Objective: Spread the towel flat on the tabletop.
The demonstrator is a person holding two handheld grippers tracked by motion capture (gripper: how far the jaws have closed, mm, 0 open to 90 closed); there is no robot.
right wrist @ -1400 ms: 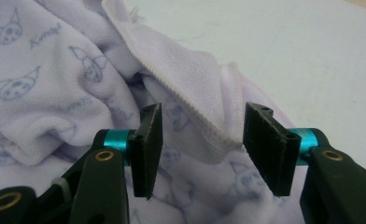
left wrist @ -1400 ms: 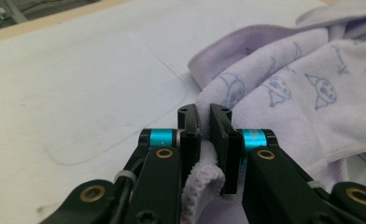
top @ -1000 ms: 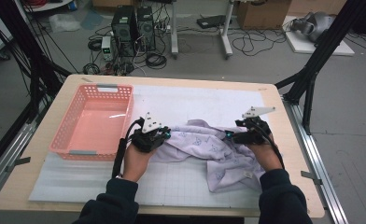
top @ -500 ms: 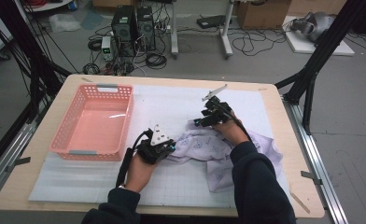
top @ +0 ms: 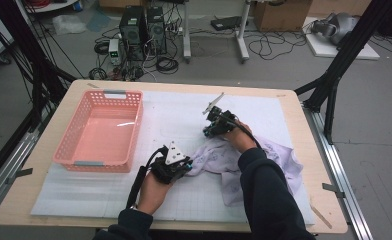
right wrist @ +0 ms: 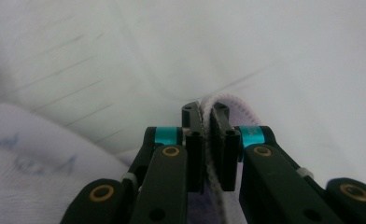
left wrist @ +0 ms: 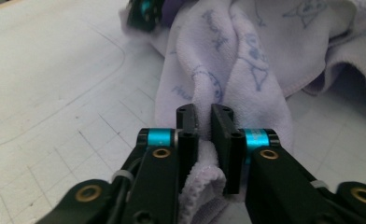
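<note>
High view: lavender towel [top: 244,160] is stretched between left gripper [top: 176,169], clamping its near edge, and right gripper [top: 213,131], seemingly pinching the far hem.

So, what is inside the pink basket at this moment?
The pink basket appears empty: its bare pink floor shows through. The lilac towel lies outside it on the mat. The near wall hides a thin strip of floor.

Black tongs [left wrist: 203,135], turquoise collars, dark sleeves [top: 264,200]
</note>
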